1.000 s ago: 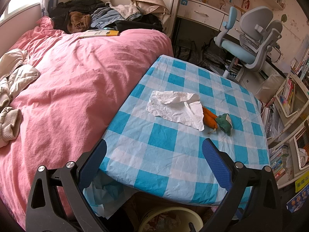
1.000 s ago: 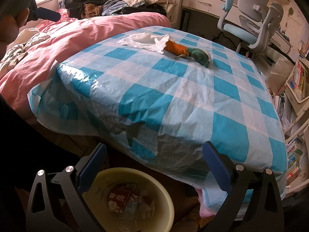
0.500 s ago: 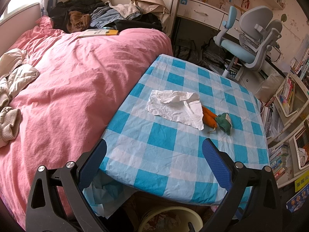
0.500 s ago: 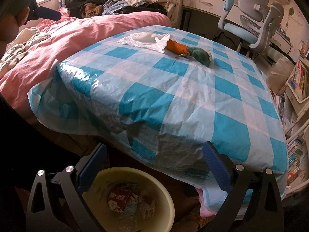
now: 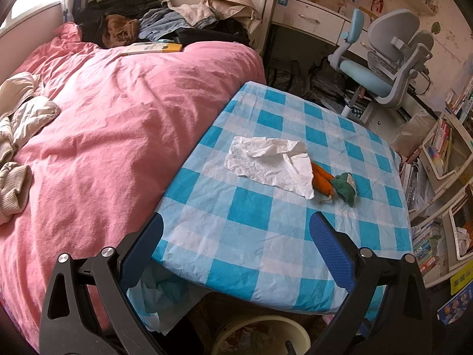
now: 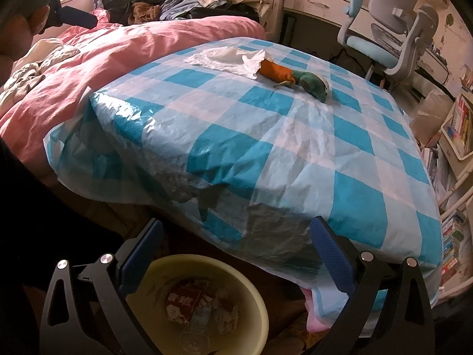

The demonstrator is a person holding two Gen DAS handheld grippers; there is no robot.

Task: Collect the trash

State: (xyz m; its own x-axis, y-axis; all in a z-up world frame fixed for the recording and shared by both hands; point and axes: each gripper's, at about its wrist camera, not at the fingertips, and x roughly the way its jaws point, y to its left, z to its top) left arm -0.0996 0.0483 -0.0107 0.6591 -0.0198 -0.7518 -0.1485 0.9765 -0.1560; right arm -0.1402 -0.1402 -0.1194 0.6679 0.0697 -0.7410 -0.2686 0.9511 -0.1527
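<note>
Both grippers' jaws gape empty at the table (image 5: 236, 236) edge, tissue (image 5: 269, 162) well beyond, bin (image 6: 204, 304) below

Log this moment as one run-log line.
left gripper: open, empty | right gripper: open, empty, above bin | tissue: on table, touching carrot toy | trash: not yet grasped

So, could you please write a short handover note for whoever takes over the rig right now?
Left tool: open, holding nothing, above the near table edge.
Right tool: open, holding nothing, low over the yellow bin.
On the checked table: a crumpled white tissue, touching the carrot toy.
Done: the bin already holds some trash.
Left: pick up the tissue and drop it in the bin; the carrot toy looks like a toy, probably not trash.
</note>
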